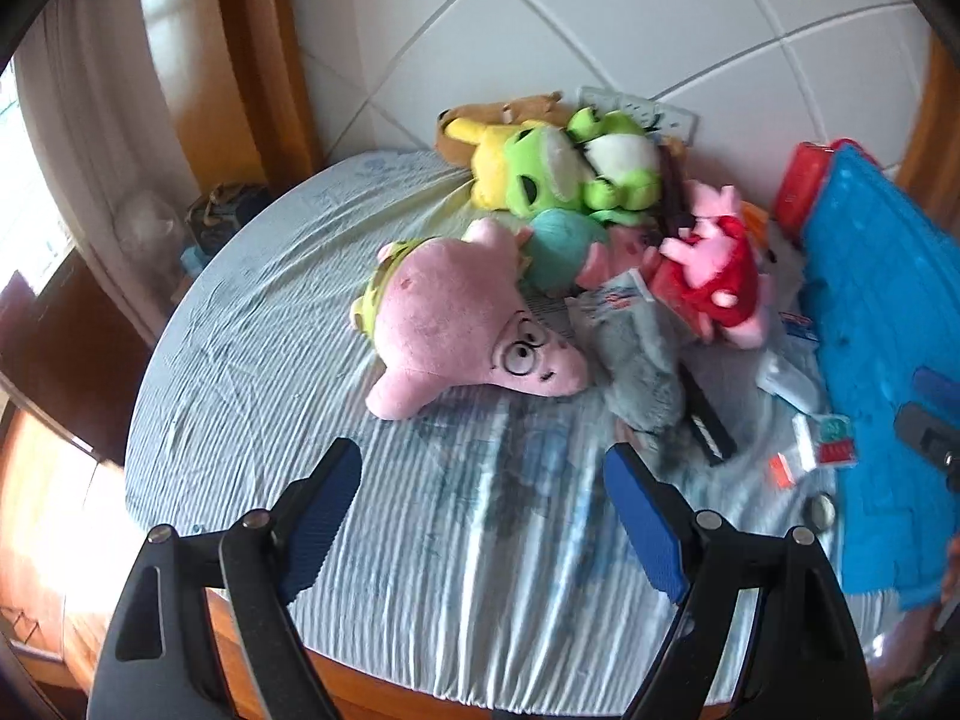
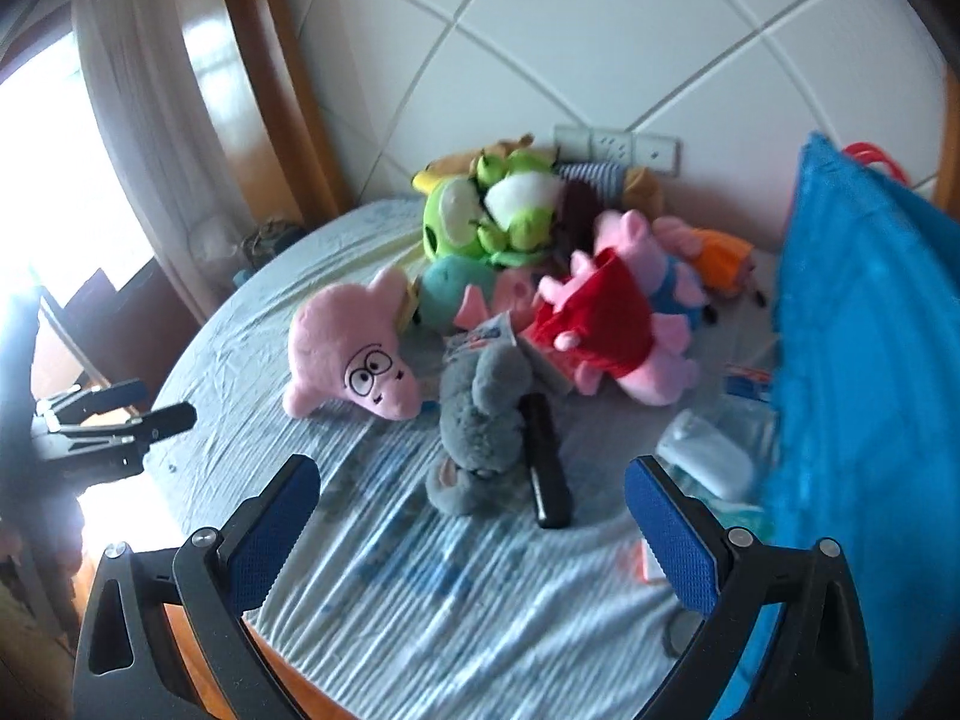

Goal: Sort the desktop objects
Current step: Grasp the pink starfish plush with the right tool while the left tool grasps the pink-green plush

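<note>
A round table under a striped pale-blue cloth (image 1: 258, 372) (image 2: 432, 612) holds a heap of plush toys. A pink starfish plush (image 1: 456, 324) (image 2: 348, 348) lies nearest. To its right are a grey plush (image 1: 642, 366) (image 2: 480, 420) and a black bar-shaped object (image 1: 711, 423) (image 2: 545, 468). Behind them lie a pig plush in a red dress (image 1: 714, 270) (image 2: 606, 324), a teal plush (image 1: 558, 246) (image 2: 450, 291) and a green frog plush (image 1: 564, 174) (image 2: 480, 210). My left gripper (image 1: 483, 501) (image 2: 150, 408) hovers open over bare cloth in front of the starfish. My right gripper (image 2: 474, 519) is open, short of the grey plush.
A blue textured basket (image 1: 888, 330) (image 2: 858, 360) stands along the table's right side, with a red container (image 1: 804, 180) behind it. Small packets (image 1: 822, 438), a white case (image 2: 708, 456) and a coin (image 1: 823, 510) lie beside the basket. A tiled wall and a wooden frame stand behind.
</note>
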Demonstrator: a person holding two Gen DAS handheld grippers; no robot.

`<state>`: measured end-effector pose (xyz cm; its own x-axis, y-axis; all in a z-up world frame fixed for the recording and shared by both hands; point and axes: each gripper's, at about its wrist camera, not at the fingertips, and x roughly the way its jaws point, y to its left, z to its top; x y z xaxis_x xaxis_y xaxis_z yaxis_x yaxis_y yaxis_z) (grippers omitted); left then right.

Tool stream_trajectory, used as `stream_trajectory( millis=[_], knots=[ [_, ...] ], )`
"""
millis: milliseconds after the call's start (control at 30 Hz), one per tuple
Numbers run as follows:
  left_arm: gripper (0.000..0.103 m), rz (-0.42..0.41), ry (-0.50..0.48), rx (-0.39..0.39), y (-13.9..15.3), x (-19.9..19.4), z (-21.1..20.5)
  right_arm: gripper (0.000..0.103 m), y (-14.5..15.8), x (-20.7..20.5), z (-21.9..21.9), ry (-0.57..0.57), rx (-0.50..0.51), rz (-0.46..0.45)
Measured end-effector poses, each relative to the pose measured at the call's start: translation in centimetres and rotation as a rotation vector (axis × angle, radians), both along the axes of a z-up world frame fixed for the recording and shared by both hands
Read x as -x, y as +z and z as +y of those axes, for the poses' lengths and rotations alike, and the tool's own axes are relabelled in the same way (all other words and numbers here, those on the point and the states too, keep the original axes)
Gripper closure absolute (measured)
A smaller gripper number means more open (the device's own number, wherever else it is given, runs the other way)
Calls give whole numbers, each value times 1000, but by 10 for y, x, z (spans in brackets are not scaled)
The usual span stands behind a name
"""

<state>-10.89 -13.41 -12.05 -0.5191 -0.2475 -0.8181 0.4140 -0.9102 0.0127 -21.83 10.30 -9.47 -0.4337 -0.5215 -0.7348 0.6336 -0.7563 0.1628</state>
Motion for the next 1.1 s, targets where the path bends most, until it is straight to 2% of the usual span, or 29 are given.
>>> stream_trajectory(
  millis=[167,300,467,567,733,833,1000,1100],
  knots=[
    [20,-60,50,0,-22,10,-25,0,-32,23,-40,65,-31,-63],
    [20,-74,72,-2,-28,14,-52,0,-48,31,-67,81,-34,-105],
    [20,-86,28,14,-33,31,-93,0,-60,32,-96,57,-12,-149],
    [20,-92,-46,16,-40,50,-124,0,-72,33,-118,-2,-1,-171],
    [20,-117,-262,-13,-62,86,-174,0,-100,37,-144,-233,66,-255],
    [20,-133,-353,-35,-76,110,-201,0,-116,37,-157,-345,87,-300],
    [20,-165,-458,-139,-93,148,-218,0,-127,36,-176,-471,126,-337],
    [20,-154,-501,-180,-96,167,-218,0,-129,41,-183,-519,109,-338]
  ],
)
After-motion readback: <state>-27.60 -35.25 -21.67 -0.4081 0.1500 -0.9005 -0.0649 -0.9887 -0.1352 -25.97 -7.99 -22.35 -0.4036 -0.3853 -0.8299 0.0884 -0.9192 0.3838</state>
